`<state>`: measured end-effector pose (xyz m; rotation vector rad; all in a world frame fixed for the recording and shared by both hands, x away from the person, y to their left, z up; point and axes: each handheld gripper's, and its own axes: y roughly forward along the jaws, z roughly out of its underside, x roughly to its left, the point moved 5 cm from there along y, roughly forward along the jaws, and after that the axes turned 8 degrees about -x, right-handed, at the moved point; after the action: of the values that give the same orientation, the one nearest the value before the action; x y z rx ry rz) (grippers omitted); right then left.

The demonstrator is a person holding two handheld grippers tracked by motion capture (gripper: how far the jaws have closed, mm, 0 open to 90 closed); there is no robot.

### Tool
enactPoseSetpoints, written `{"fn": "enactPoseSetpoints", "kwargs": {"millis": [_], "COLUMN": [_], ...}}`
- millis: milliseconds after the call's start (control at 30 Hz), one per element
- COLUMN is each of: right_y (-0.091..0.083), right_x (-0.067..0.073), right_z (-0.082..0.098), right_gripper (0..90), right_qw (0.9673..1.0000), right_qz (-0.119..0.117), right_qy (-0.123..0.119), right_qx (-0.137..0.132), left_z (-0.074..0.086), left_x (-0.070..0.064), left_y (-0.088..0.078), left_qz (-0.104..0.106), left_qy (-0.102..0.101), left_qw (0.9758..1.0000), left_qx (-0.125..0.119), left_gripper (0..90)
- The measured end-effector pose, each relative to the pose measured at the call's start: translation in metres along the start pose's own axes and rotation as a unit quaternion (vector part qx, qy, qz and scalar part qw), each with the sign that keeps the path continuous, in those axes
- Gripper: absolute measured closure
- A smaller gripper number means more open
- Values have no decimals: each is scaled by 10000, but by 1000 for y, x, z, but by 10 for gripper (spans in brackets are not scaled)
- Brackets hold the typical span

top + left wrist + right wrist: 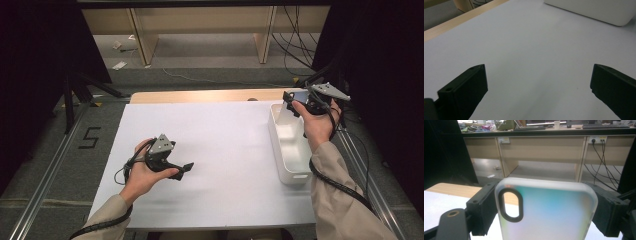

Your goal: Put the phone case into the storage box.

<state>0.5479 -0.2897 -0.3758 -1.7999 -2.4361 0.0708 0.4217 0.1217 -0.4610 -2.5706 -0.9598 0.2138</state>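
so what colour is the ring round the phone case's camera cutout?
Black, on the frosted translucent phone case; clearest in the right gripper view.

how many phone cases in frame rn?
1. A frosted translucent phone case with a black-ringed oval camera cutout, clamped between the right gripper jaws, held above the far end of the white plastic bin. The bin's far end is partly hidden behind the hand.
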Motion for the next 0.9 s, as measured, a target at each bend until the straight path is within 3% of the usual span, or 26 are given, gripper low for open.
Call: {"fn": "enactPoseSetpoints", "kwargs": {"millis": [900], "right_y": [13], "right_x": [1], "right_z": [0], "right_gripper": [187], "right_qw": [10000], "right_qz": [33], "right_qy": [10], "right_qx": [50], "left_z": [0], "left_x": [0], "left_y": [0], "left_qz": [6], "left_qy": [-8], "left_qw": [10000], "left_qx": [-15], "left_gripper": [4]}}
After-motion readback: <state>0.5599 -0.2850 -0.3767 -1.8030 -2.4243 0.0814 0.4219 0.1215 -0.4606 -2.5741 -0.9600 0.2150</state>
